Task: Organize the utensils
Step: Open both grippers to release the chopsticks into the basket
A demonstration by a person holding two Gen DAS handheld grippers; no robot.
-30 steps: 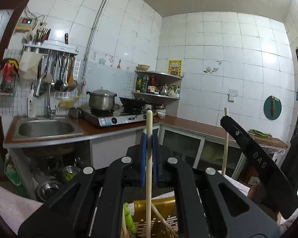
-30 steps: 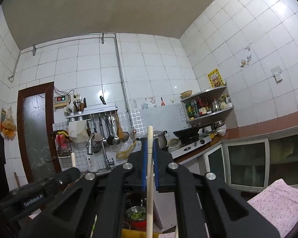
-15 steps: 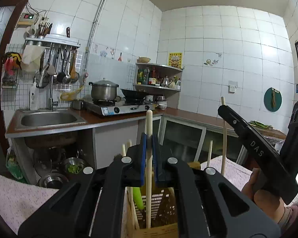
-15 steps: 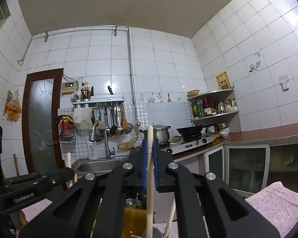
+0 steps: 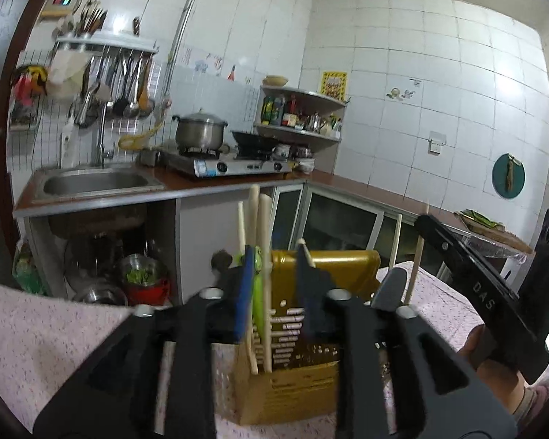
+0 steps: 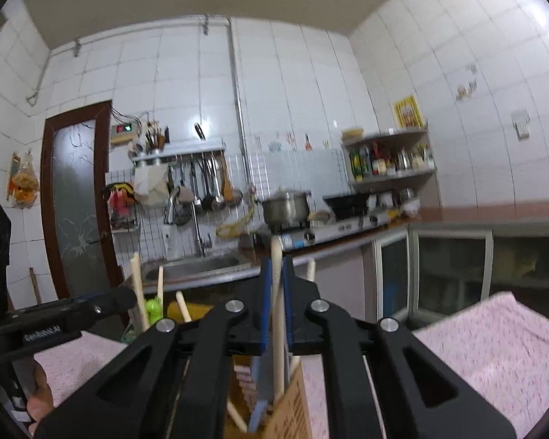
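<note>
A white-tiled kitchen with a sink and stove lies behind a pink-clothed table. On it stands a yellow utensil holder full of upright chopsticks. The left gripper has just been opening, nothing pinched between its pads. The right gripper clamps one wooden chopstick upright above the holder.
</note>
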